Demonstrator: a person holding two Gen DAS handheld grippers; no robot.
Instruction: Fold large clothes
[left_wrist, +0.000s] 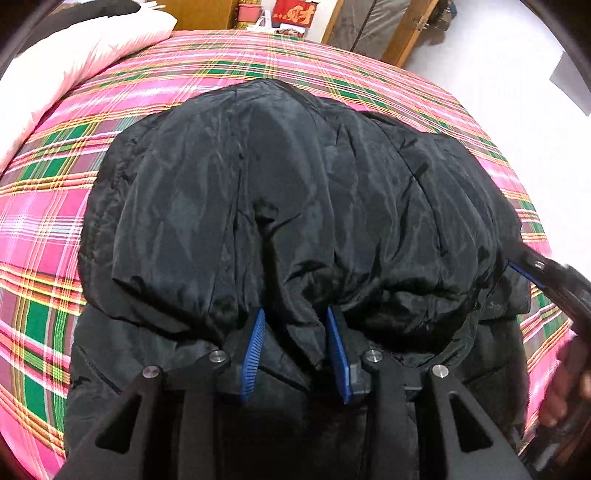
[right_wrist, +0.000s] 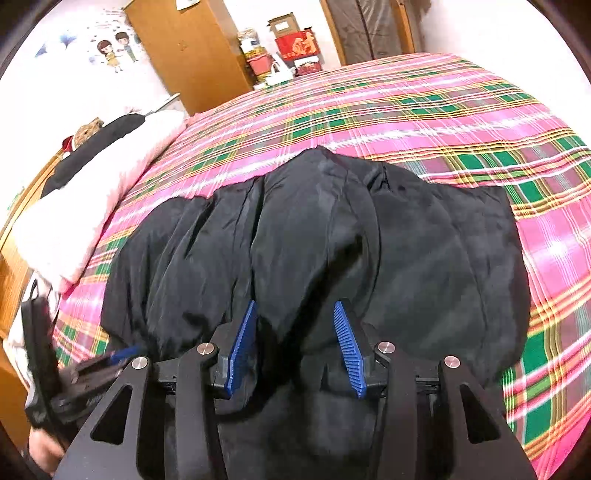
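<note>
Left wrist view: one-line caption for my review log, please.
Left gripper open around a bunched edge of the black padded coat on the pink plaid bedspread, right gripper at the coat's far side.

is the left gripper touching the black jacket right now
Touching. In the left wrist view the black jacket bunches between the left gripper pads, a fabric fold pressed against both blue pads, though the jaws stand open.

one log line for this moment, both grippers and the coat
left gripper: open, fabric between fingers | right gripper: open, same | black padded coat: folded over on pink plaid bedsheet
</note>
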